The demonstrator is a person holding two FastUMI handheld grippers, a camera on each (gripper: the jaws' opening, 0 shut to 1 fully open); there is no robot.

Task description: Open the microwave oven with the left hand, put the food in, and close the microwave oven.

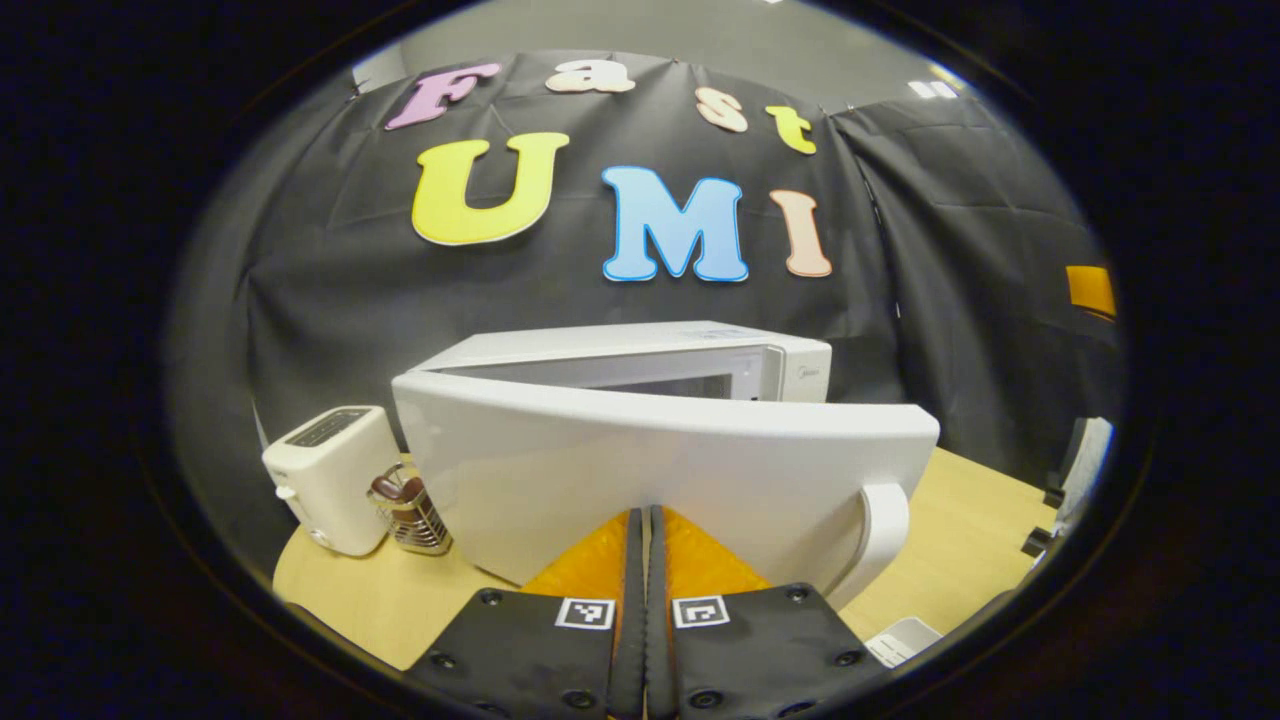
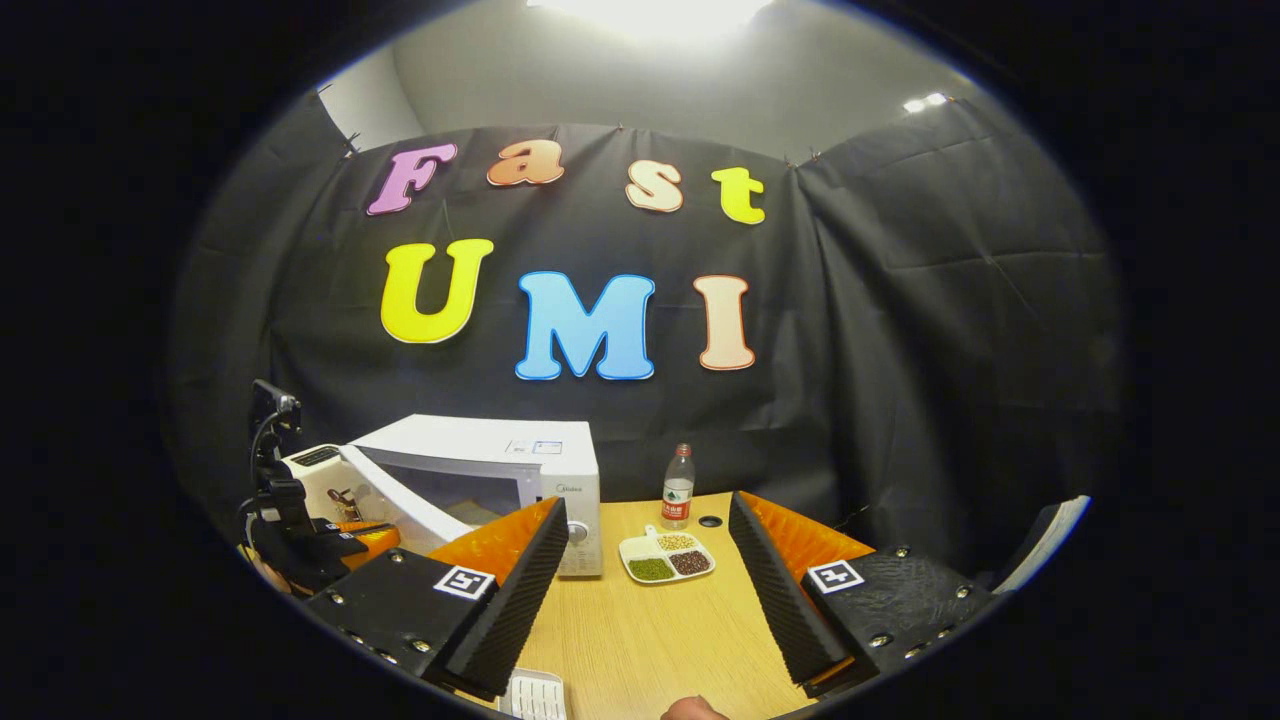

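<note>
Door (image 1: 640, 470) on your microwave (image 2: 500, 470) is swung partway open, and in the left gripper view it sits right in front of your left gripper (image 1: 645, 545), with the handle (image 1: 880, 530) off to the right of the fingers. Those fingers are pressed together with nothing between them, tips right up at the door face; can't tell if they actually touch it. Toaster (image 1: 330, 475) stands on the desk (image 1: 400, 600) left of the door, with a small wire basket (image 1: 410, 510) just beside it. In the right gripper view your right gripper (image 2: 650, 570) has its fingers spread wide, empty, hovering over the desk. The food is a little divided dish (image 2: 667, 556) with green, brown and pale stuff in its sections, sitting on the desk just right of the microwave and between the open fingers farther off. A water bottle (image 2: 678, 487) stands upright right behind the dish. The left gripper also shows there at the far left, up by the open door.
</note>
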